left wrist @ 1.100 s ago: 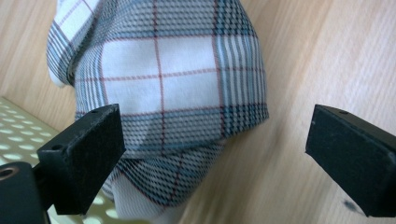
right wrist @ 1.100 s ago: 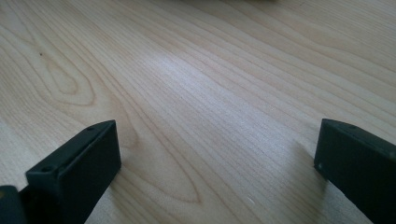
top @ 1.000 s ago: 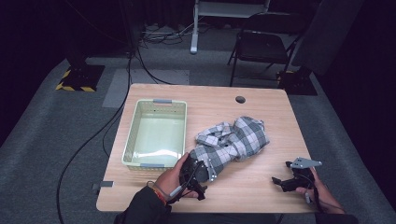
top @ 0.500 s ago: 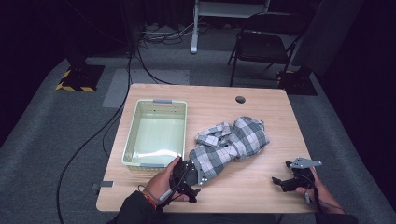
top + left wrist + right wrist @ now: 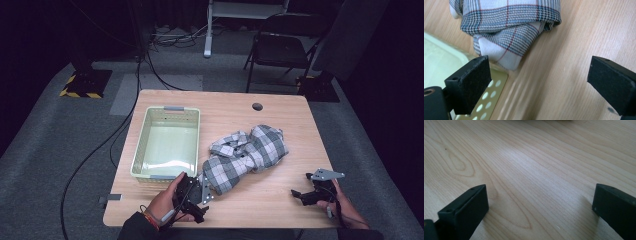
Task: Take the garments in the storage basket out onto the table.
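A crumpled plaid cloth (image 5: pixel 247 156), grey and white with thin red lines, lies in the middle of the wooden table (image 5: pixel 270 197). My left gripper (image 5: pixel 197 192) sits just short of the cloth's near end, by the pale green basket (image 5: pixel 142 156). In the left gripper view the left gripper (image 5: pixel 541 80) is open, and the cloth (image 5: pixel 509 25) lies ahead of its jaws, not between them. My right gripper (image 5: pixel 297 196) rests near the front right edge, well clear of the cloth. In the right gripper view the right gripper (image 5: pixel 540 207) is open over bare wood.
The basket's perforated corner (image 5: pixel 486 107) lies under my left jaw in the left gripper view. A round cable hole (image 5: pixel 257 106) sits at the table's far side. A folding chair (image 5: pixel 280 47) and floor cables (image 5: pixel 100 145) lie beyond the table.
My left gripper has drawn back toward the front edge and a little left, away from the cloth's near end. The cloth and the right gripper have stayed put.
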Motion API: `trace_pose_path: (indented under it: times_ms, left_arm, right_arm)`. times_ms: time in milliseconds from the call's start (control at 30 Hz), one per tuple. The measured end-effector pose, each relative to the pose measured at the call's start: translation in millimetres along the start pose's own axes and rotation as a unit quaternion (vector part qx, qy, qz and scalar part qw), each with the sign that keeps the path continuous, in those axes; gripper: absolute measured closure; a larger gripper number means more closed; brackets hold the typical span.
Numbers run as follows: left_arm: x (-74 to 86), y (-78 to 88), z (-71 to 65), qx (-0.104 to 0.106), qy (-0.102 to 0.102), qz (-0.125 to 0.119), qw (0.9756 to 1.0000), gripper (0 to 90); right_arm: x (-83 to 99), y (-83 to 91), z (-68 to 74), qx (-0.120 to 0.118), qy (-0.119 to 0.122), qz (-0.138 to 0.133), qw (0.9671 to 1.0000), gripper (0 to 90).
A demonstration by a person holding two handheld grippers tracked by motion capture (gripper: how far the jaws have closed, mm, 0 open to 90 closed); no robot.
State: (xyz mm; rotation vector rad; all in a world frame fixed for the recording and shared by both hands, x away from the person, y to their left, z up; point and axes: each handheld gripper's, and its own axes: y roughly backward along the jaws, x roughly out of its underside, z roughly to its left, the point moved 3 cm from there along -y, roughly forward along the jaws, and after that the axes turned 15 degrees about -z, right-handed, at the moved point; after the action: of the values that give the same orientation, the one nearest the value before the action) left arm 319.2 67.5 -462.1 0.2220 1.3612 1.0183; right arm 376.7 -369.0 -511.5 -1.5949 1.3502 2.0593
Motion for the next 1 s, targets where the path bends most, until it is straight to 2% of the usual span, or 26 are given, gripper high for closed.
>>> trace_pose_path:
  times_ms: [200,400,533,600,633,700,767,1000]
  left_arm:
    - [7.6,5.7,-3.2,0.008,0.006,-0.004,0.9999,5.3]
    - [19.0,6.5,-0.2,0.003,0.016,0.003,0.9999,5.4]
    - [29.9,7.8,3.0,0.003,0.036,0.008,0.9993,5.6]
    - [36.4,7.4,4.3,-0.003,0.037,0.016,0.9992,5.6]
    - [39.1,7.5,5.6,-0.009,0.043,0.013,0.9989,5.8]
    - [44.1,8.3,8.6,-0.008,0.061,0.007,0.9981,6.5]
    - [48.6,8.6,10.4,-0.017,0.063,0.007,0.9979,6.5]
    - [64.3,10.0,16.7,-0.018,0.096,0.000,0.9952,6.5]
  right_arm:
    - [0.0,0.0,0.0,0.000,0.000,0.000,1.0000,0.6]
    - [0.0,0.0,0.0,0.000,0.000,0.000,1.0000,0.6]
    - [0.0,0.0,0.1,0.000,0.000,0.000,1.0000,0.6]
    - [0.0,0.0,0.1,0.000,0.000,0.000,1.0000,0.6]
    - [0.0,0.1,0.0,0.000,0.000,0.000,1.0000,0.6]
    - [0.0,0.1,0.0,0.000,0.000,0.000,1.0000,0.5]
    - [0.0,0.0,0.0,0.000,0.000,0.000,1.0000,0.6]
    - [0.0,0.0,0.0,0.000,0.000,0.000,1.0000,0.6]
